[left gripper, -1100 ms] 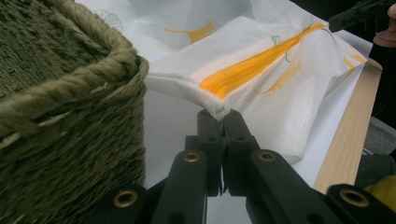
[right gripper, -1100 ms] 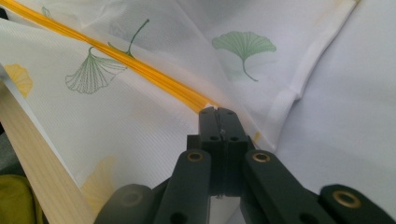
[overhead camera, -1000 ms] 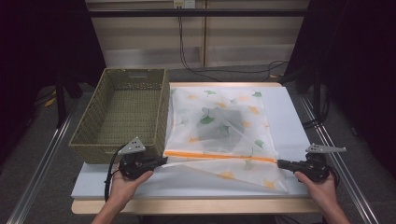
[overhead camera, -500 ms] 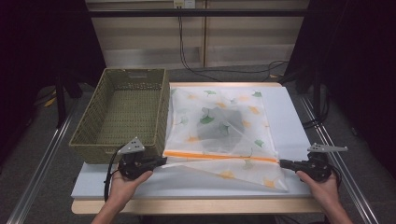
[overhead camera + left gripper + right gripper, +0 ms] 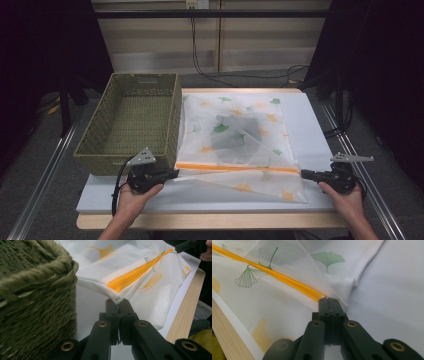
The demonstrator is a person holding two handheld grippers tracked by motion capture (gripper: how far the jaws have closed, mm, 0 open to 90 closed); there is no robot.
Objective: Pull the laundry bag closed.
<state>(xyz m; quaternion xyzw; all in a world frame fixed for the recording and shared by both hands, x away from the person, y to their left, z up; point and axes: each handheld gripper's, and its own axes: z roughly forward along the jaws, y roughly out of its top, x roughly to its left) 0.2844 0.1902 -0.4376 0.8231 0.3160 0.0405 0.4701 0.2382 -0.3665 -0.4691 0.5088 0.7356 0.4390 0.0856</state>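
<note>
Dark thing inside the mesh bag (image 5: 240, 140): veiled by the fabric, can't tell what it is
Woven basket (image 5: 32, 297): cut off by the left and top edges in the left gripper view
Bag corners: pinched out of sight between each gripper's jaws
Person: forearms cut off at the bottom edge

Dim room all around, deep shadow down both sides. A pale wooden table (image 5: 210, 220) sits in the middle under a white mat (image 5: 310, 125). Behind it runs a light panelled wall (image 5: 250, 45), with black cables (image 5: 200, 55) hanging down it and curling across the grey floor (image 5: 40, 145). Metal rails (image 5: 47, 180) flank the table left and right on the floor.
</note>
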